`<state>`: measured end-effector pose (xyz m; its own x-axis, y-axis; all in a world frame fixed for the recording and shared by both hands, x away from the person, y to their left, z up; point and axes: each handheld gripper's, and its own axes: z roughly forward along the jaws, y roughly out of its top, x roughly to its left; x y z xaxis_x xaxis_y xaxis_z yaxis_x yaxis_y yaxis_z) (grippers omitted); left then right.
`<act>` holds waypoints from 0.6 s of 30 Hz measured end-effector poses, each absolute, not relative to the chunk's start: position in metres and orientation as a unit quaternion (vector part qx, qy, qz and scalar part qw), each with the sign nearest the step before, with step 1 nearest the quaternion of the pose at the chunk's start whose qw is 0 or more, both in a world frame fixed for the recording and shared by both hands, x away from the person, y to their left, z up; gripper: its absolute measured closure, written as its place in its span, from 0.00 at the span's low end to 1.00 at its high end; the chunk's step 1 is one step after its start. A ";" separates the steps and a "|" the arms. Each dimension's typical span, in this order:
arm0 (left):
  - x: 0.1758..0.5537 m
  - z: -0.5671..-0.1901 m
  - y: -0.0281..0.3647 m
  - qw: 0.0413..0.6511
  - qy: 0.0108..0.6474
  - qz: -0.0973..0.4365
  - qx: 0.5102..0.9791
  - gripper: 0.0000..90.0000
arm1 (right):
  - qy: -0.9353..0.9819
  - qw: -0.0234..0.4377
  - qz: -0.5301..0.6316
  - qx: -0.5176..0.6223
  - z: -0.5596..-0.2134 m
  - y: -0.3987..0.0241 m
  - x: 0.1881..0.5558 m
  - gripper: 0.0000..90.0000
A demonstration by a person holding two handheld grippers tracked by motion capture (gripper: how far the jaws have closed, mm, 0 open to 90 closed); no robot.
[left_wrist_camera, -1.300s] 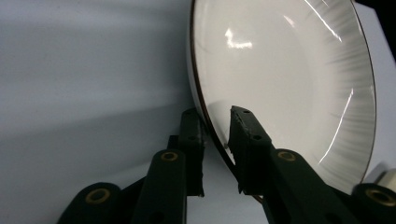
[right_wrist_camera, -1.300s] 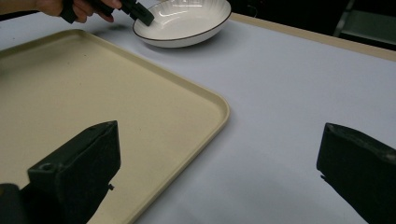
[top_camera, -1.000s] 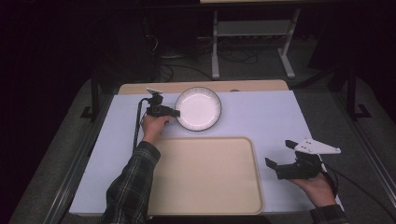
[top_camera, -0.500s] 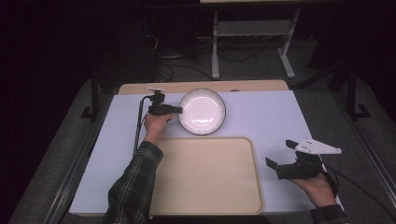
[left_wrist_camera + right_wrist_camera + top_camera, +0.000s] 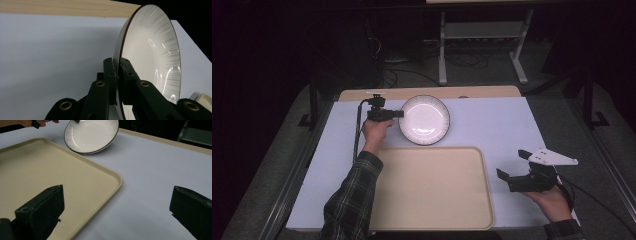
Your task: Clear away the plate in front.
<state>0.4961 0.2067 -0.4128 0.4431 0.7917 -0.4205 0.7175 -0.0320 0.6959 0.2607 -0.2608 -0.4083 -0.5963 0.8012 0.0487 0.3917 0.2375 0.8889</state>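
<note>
1. Nearest us, at the lower right of the high view, our right gripper (image 5: 518, 176) rests over the pale table cover with its jaws spread wide and nothing between them.
2. Beside it, across the lower middle of the frame, lies the flat beige plastic tray (image 5: 432, 220), bare.
3. Farther up, left of centre, our left gripper (image 5: 399, 114) is clamped on the left rim of the round white ceramic plate with a thin dark rim line (image 5: 424, 120).
4. The plate sits just beyond the tray's far edge, tilted, seemingly lifted off the white table cover (image 5: 502, 125).
5. We judge the step in hand to be carrying the plate toward the tray: we should keep the pinch firm, since a single rim hold lets the plate swing, and lower it level.
6. The left gripper view shows what the high view cannot: both black jaws pressed flat on either face of the rim, the plate standing nearly on edge.
7. The right gripper view shows the plate's underside raised, its far edge higher, above the tray's rounded corner.
</note>
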 end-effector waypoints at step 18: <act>0.469 -0.379 0.231 0.482 0.493 0.037 0.723 0.95 | 0.755 0.218 0.476 0.394 -0.408 -0.260 0.260 0.00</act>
<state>0.4688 0.2313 -0.3790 0.5106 0.7493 -0.4217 0.6776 -0.0488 0.7338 0.2603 -0.2600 -0.4082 -0.5938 0.8033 0.0457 0.3877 0.2358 0.8911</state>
